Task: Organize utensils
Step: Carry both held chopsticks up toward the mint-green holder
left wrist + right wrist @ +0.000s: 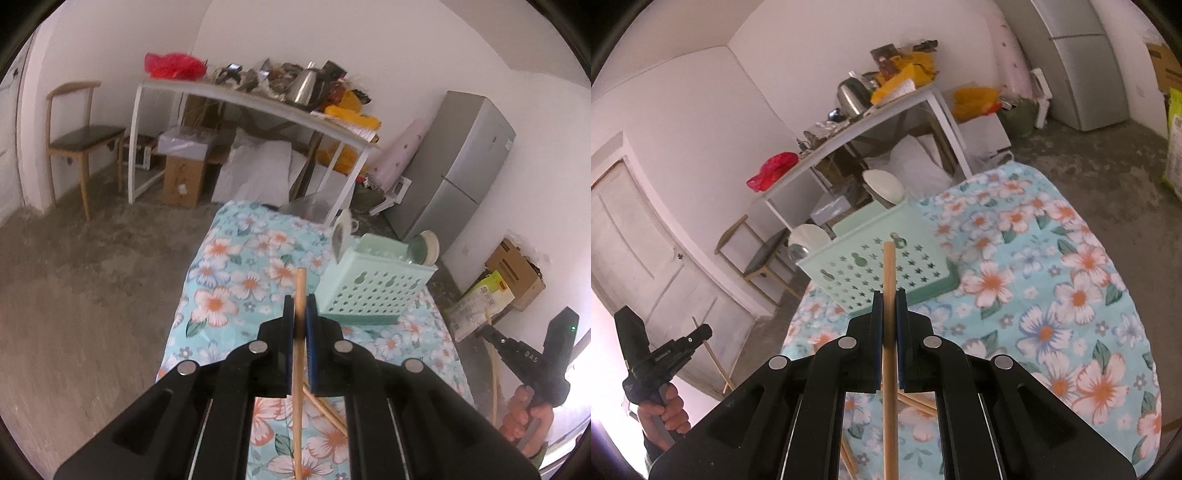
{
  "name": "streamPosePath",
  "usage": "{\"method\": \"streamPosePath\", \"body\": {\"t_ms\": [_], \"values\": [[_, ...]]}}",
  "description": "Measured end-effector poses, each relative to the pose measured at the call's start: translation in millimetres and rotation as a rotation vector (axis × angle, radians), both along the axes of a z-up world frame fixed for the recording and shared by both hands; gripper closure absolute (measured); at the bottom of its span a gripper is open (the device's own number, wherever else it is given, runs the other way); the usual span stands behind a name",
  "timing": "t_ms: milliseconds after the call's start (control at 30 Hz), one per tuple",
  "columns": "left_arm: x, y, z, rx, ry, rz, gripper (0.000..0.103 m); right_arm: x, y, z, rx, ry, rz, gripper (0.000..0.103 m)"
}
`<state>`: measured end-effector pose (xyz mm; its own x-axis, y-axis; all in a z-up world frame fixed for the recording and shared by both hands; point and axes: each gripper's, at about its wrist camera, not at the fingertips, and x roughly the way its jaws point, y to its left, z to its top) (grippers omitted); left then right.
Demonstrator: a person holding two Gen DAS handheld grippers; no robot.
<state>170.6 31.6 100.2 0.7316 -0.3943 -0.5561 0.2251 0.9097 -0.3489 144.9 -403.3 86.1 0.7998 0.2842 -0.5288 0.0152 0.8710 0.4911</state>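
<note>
While both grippers hang above the flowered desk [1052,280], each one has a wooden chopstick pinched between its jaws. The left gripper [300,317] is clamped on its chopstick [301,295] partway along the shaft, the tip poking out ahead toward the mint-green basket [373,291]. The right gripper [888,314] mirrors it, jaws closed on a second chopstick [888,273] that points straight at the basket's perforated wall. More chopsticks [918,402] lie loose on the cloth beneath the jaws, so there's work left. The basket sits toward the far end of the desk, with what look like bowls or ladles standing up in it. These sticks look light, stiff and smooth: easy to lift, but a thin round shaft can swivel or slide in flat pads. A grip near the middle seems best, keeping each stick balanced so it drops cleanly over the basket rim.
</note>
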Motion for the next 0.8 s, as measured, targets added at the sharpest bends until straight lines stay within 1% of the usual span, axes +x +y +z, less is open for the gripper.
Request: {"method": "streamPosePath", "body": {"t_ms": [133, 300, 500, 800], "values": [[-4.7, -1.6, 19.9, -0.006, -0.057, -0.017, 0.098, 2.1, 3.0, 2.9, 0.007, -0.008, 0.010, 0.098], [-5.7, -2.4, 35.4, -0.023, -0.108, -0.027, 0.098, 3.4, 5.0, 2.9, 0.011, -0.012, 0.014, 0.098], [-4.9, -3.9, 37.5, -0.045, -0.119, -0.024, 0.098, 3.6, 5.5, 3.1, 0.011, -0.009, 0.012, 0.098], [-4.5, -4.6, 36.7, -0.046, -0.115, -0.023, 0.098, 3.4, 5.6, 3.5, 0.012, -0.012, 0.012, 0.098]]}}
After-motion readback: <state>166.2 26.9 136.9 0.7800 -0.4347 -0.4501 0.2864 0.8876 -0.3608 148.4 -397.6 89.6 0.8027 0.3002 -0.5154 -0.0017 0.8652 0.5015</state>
